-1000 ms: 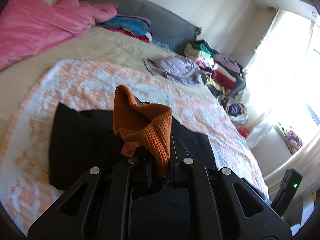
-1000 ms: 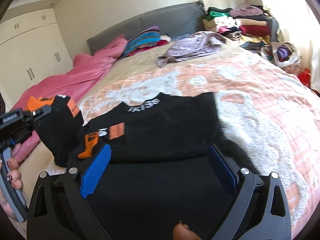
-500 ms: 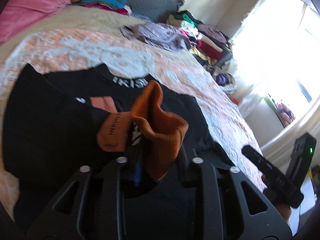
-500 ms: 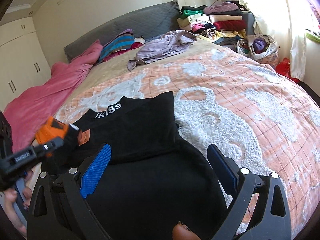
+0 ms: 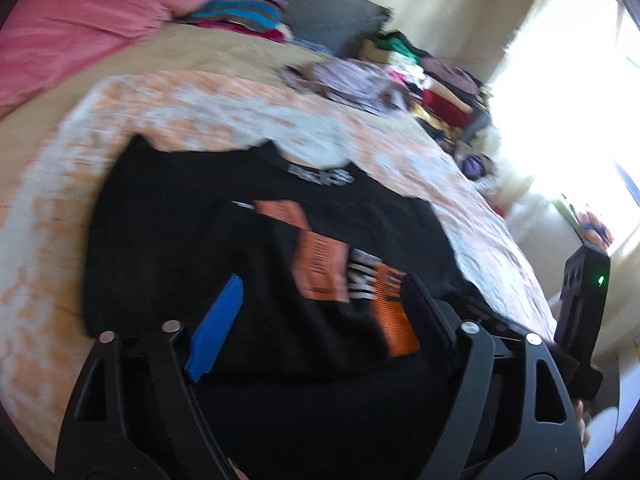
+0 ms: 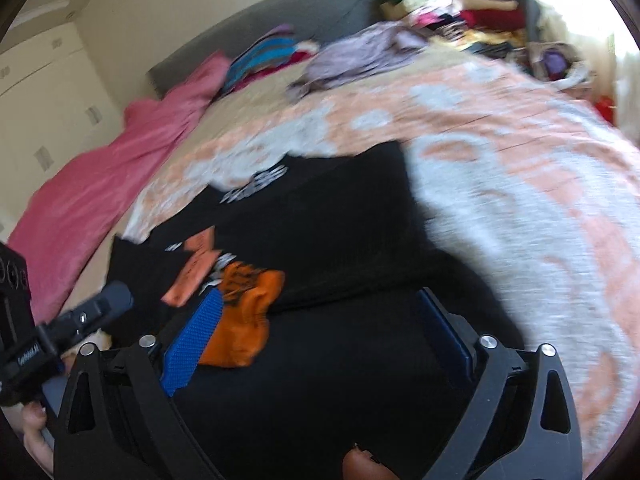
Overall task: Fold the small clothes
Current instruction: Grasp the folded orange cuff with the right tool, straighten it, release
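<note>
A black top (image 5: 224, 240) with orange sleeve cuffs and a white-lettered collar lies on the orange and white bedspread (image 5: 224, 112). Its sleeve is folded across the body, with the orange cuff (image 5: 394, 320) lying flat near the hem. My left gripper (image 5: 316, 316) is open and empty just above the hem. In the right wrist view the top (image 6: 344, 240) fills the middle and the cuff (image 6: 244, 320) lies by the blue pad. My right gripper (image 6: 320, 340) is open and empty over the lower part of the top. Both views are blurred.
A pink duvet (image 5: 68, 36) lies at the far left of the bed. A lilac garment (image 5: 352, 84) and a pile of folded clothes (image 5: 440, 84) sit at the far right. A bag of clothes (image 6: 556, 60) stands beside the bed. White wardrobes (image 6: 44, 92) line the left wall.
My left gripper has opened and let go of the orange cuff, which now lies flat on the top. Both grippers have shifted over the garment.
</note>
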`<act>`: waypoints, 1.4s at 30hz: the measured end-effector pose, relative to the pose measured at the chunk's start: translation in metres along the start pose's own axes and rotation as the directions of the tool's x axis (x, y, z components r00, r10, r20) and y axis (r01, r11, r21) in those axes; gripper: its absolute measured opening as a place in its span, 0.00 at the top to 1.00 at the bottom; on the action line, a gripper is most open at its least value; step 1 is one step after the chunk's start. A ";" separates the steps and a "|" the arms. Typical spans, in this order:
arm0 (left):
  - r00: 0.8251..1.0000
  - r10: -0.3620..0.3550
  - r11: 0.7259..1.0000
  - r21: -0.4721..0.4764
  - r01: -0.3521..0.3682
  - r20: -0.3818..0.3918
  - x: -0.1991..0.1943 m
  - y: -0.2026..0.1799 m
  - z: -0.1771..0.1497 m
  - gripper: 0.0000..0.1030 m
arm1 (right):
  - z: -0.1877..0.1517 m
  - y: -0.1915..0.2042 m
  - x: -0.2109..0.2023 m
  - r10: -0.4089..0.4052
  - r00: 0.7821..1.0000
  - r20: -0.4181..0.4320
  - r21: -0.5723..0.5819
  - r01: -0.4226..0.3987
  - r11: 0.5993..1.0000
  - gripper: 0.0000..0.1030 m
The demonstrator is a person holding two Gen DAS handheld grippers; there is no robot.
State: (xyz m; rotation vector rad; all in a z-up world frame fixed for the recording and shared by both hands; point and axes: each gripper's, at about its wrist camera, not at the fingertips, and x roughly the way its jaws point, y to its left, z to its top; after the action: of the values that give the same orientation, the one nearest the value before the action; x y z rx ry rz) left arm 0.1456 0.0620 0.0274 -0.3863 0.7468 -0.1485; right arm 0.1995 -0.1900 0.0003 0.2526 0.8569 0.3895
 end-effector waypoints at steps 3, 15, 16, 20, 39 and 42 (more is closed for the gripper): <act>0.999 0.035 0.998 -0.050 -0.034 0.033 -0.015 0.021 0.005 0.24 | -0.002 0.019 0.021 0.029 0.998 -0.059 -0.022 -0.031 0.999 0.29; 0.990 0.082 0.982 -0.178 -0.061 0.114 -0.060 0.071 0.011 0.24 | 0.019 0.071 0.025 0.120 0.993 -0.013 -0.184 -0.121 0.975 0.91; 0.990 0.083 0.981 -0.184 -0.061 0.115 -0.062 0.074 0.011 0.24 | 0.025 0.075 0.020 0.125 0.992 0.002 -0.205 -0.122 0.971 0.91; 0.990 0.088 0.980 -0.189 -0.066 0.111 -0.060 0.078 0.008 0.24 | 0.055 0.083 -0.003 0.136 0.987 0.087 -0.286 -0.106 0.952 0.92; 0.994 0.100 0.990 -0.102 -0.094 0.050 -0.028 0.055 0.007 0.24 | 0.050 0.003 0.004 -0.094 0.981 0.172 -0.265 0.138 0.954 0.93; 0.995 0.097 0.993 -0.076 -0.094 0.036 -0.020 0.047 0.012 0.24 | 0.047 -0.001 0.007 -0.109 0.981 0.162 -0.257 0.148 0.955 0.92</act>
State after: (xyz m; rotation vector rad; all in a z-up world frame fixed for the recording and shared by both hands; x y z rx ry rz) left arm 0.1390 0.1136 0.0292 -0.4223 0.7314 -0.0225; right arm 0.2396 -0.1907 0.0248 -0.0259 0.6631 0.3556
